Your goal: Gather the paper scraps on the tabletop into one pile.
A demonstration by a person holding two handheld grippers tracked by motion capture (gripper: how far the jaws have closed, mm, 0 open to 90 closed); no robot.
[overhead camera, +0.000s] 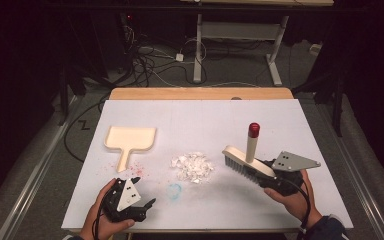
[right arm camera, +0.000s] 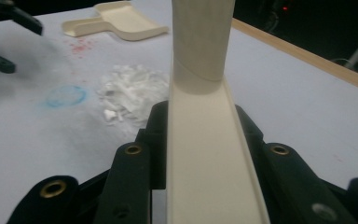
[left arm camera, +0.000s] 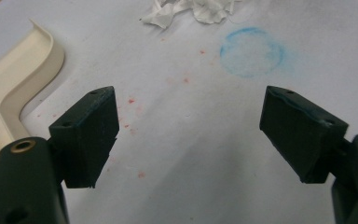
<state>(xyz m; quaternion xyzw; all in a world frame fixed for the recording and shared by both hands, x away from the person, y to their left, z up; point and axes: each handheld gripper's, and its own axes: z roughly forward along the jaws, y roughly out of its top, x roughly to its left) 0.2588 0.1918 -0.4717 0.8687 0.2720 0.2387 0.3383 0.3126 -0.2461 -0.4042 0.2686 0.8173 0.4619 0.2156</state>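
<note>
A cream hand brush (overhead camera: 245, 161) with a red-tipped handle is lifted over the table's right half, my right gripper (overhead camera: 270, 176) shut on its back end. In the right gripper view the brush's cream back (right arm camera: 207, 154) runs up between the two black jaws. A pile of white paper scraps (overhead camera: 192, 166) (right arm camera: 130, 91) lies mid-table, just left of the bristles. The cream dustpan (overhead camera: 130, 140) (left arm camera: 14, 88) lies flat at the left, handle toward me. My left gripper (overhead camera: 142, 192) (left arm camera: 191, 135) rests near the front left edge, open with nothing between its jaws, below the dustpan handle.
A blue chalk ring (overhead camera: 174, 190) (left arm camera: 251, 51) is drawn on the white table cover (overhead camera: 200, 115) in front of the scraps. Red specks (overhead camera: 137, 167) dot the cover near the dustpan handle. Beyond the far wooden edge stand desk legs and cables on the floor.
</note>
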